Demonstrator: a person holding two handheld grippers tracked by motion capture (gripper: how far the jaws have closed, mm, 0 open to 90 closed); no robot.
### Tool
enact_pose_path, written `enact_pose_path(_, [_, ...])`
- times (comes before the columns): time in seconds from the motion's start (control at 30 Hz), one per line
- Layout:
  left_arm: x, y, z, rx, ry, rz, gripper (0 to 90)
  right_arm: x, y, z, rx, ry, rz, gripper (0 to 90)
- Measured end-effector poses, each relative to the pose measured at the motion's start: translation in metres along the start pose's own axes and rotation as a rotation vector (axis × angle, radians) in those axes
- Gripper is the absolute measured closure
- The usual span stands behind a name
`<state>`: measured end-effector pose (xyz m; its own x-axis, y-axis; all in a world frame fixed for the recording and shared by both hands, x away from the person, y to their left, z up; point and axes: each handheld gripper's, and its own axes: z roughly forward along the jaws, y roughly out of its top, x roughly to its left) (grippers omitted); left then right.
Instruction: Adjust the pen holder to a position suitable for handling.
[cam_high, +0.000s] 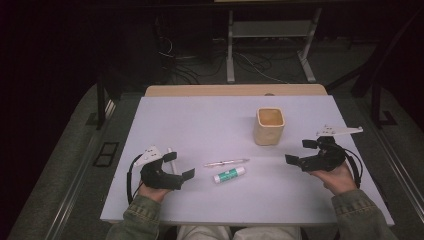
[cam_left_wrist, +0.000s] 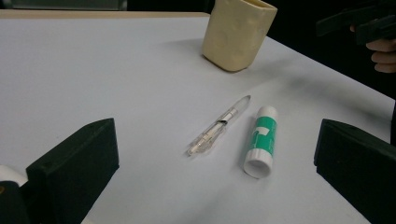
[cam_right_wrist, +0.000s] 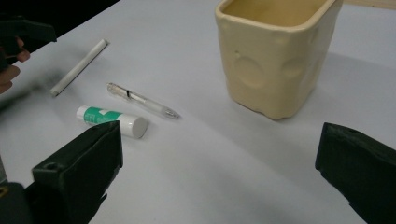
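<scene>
A lab-like recording room with a work table

A plain white table (cam_high: 200, 120) stood on grey carpet in a dark room; behind it loose cables (cam_high: 250, 62) trailed across the floor around the metal legs of another desk (cam_high: 230, 55), and black stand struts (cam_high: 372, 75) flanked the table's sides

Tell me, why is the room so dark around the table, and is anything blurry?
High view: light falls on the white table while the floor behind stays dim. Left gripper view: the clear pen and glue stick look sharp, the near black tongs soft. Right gripper view: the cream cup casts a faint shadow.
</scene>
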<state>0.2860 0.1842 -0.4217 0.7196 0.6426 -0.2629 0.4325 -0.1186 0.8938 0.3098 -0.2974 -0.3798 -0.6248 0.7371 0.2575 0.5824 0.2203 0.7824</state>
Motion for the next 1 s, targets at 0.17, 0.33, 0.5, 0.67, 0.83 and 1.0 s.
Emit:
enact_pose_path(0.17, [0.000, 0.000, 0.000, 0.000, 0.000, 0.000, 0.0, -0.005, 0.007, 0.000, 0.009, -0.009, 0.000, 0.5])
enact_pose_path(0.33, [0.000, 0.000, 0.000, 0.001, -0.002, 0.001, 0.0, -0.012, 0.015, -0.002, 0.004, -0.015, 0.000, 0.5])
enact_pose_path(0.5, [0.000, 0.000, 0.000, 0.001, -0.001, 0.001, 0.0, -0.018, 0.022, -0.004, 0.008, -0.025, -0.003, 0.5])
enact_pose_path(0.67, [0.000, 0.000, 0.000, 0.001, -0.002, 0.000, 0.0, -0.024, 0.029, -0.004, 0.015, -0.035, 0.000, 0.5])
enact_pose_path(0.83, [0.000, 0.000, 0.000, 0.000, -0.003, 0.000, 0.0, -0.030, 0.034, -0.003, 0.025, -0.038, 0.007, 0.5])
enact_pose_path(1.0, [0.001, 0.000, 0.000, 0.001, -0.002, 0.000, 0.0, -0.037, 0.039, -0.001, 0.038, -0.041, 0.009, 0.5])
